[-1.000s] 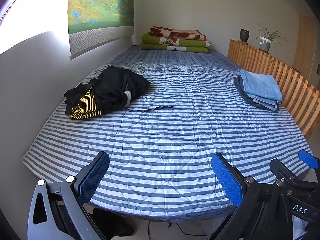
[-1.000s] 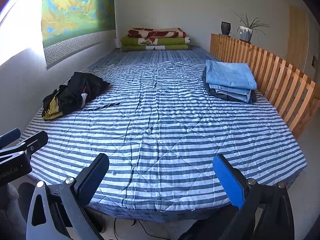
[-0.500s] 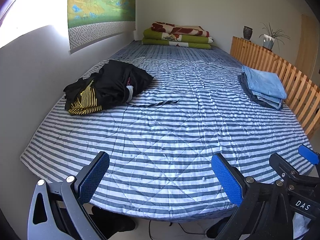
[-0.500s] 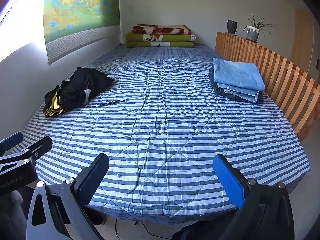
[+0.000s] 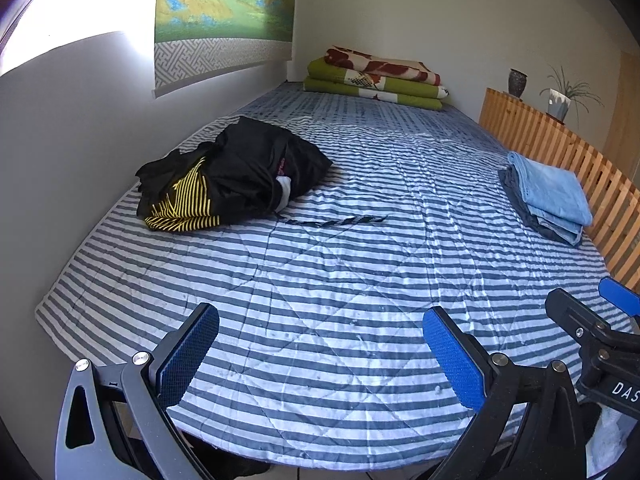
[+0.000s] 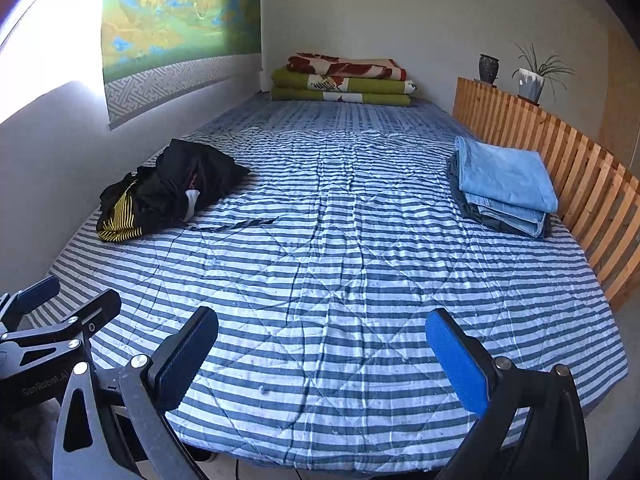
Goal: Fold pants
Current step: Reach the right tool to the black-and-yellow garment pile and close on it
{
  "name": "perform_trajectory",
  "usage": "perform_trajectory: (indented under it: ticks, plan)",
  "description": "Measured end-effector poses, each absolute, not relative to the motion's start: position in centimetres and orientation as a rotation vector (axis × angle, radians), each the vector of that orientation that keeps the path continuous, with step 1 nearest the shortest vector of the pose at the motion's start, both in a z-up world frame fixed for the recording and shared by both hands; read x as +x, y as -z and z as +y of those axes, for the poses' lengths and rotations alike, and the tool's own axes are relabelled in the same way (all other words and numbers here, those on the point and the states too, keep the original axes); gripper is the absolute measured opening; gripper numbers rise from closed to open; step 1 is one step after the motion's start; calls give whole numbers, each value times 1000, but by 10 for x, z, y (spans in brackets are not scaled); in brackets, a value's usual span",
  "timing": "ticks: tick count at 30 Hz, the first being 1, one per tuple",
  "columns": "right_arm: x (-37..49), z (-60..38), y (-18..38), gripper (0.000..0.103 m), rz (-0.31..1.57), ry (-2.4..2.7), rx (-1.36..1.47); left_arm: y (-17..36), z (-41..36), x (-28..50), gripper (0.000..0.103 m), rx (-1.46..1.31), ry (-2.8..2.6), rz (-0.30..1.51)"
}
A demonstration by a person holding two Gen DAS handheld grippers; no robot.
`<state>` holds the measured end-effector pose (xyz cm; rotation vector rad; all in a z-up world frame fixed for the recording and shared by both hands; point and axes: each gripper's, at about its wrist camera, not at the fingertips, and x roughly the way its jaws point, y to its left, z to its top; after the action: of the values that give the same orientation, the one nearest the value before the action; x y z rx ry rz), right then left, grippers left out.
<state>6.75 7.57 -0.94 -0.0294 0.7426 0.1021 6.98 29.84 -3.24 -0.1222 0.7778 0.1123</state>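
A crumpled heap of black pants with yellow stripes lies on the left side of the striped bed, a dark drawstring trailing from it. My left gripper hangs open over the bed's near edge, well short of the heap. My right gripper is open too, over the near edge, with nothing between its fingers. Each gripper shows at the edge of the other's view.
A stack of folded blue and grey pants lies at the right by a wooden slatted rail. Folded green and red blankets sit at the far end. A wall runs along the left.
Both grippers have moved forward and a little closer over the bed's near edge; the black heap looks nearer. Nothing on the bed has moved, and both stay open.
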Motion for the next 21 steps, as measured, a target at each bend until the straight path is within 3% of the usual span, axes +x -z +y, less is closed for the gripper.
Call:
perform_trajectory:
  ticks: [9, 21]
  plan:
    - [131, 126, 25, 101, 793, -185, -15, 68, 382, 115, 103, -164, -236, 792]
    - [225, 196, 44, 76, 915, -306, 19, 116, 495, 212, 103, -231, -356, 750]
